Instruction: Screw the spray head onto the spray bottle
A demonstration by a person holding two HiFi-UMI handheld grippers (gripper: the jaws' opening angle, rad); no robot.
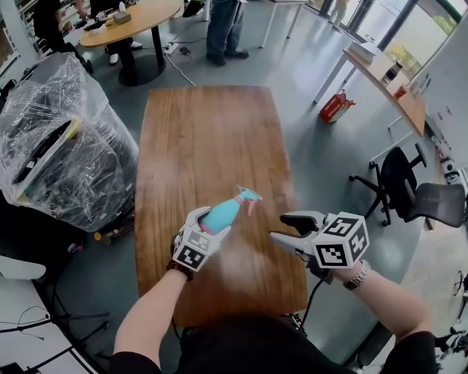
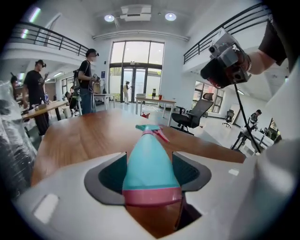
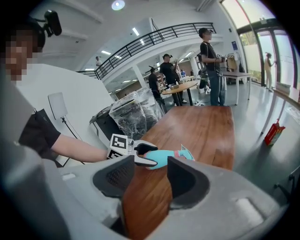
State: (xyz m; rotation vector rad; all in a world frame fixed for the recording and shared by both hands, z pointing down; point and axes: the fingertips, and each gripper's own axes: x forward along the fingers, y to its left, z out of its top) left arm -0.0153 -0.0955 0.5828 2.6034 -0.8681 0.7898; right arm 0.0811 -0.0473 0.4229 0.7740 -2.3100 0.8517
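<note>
A teal spray bottle with a pink band lies nearly level above the wooden table, and my left gripper is shut on its body. Its teal spray head with a pink trigger sits on the neck and points away from me. In the left gripper view the bottle fills the gap between both pads, with the spray head beyond. My right gripper hovers to the bottle's right, open and holding nothing. The right gripper view looks between the open right gripper at the bottle and the left gripper.
A big plastic-wrapped bundle stands left of the table. A black office chair and a red box on the floor are to the right. A round table and people stand beyond the far end.
</note>
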